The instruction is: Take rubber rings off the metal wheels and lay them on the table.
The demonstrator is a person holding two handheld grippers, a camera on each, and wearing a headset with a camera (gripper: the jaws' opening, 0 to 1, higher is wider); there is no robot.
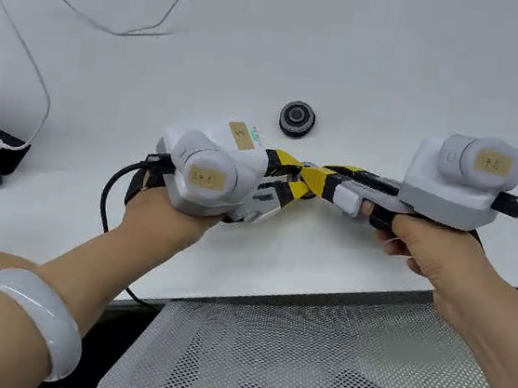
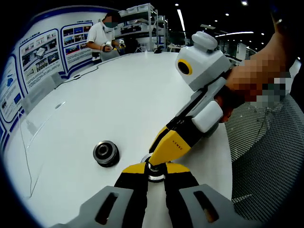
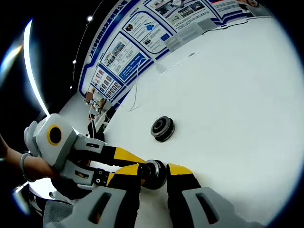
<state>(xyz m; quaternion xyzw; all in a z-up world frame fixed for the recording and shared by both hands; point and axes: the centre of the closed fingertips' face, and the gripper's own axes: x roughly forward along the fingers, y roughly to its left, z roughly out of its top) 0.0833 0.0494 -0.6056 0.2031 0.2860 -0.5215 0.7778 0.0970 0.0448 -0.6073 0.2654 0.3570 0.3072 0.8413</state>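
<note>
Yellow jaw tips meet nose to nose in the head view, the left hand-held gripper [image 1: 296, 180] and the right hand-held gripper [image 1: 317, 179] over the counter [image 1: 404, 70], with a spare wheel [image 1: 297, 117] lying beyond them. To do this well, I'd keep one side clamped on the metal and roll the ring over the rim with the other, slowly, lest it snap away.

In the left gripper view, its jaws pinch narrow on the small wheel [image 2: 154, 172], with the other's tip pressed against it.

In the right gripper view, that pair too is closed on the wheel — a bright steel hub and a dark band I take for the rubber ring [image 3: 156, 167], seemingly not yet off.
</note>
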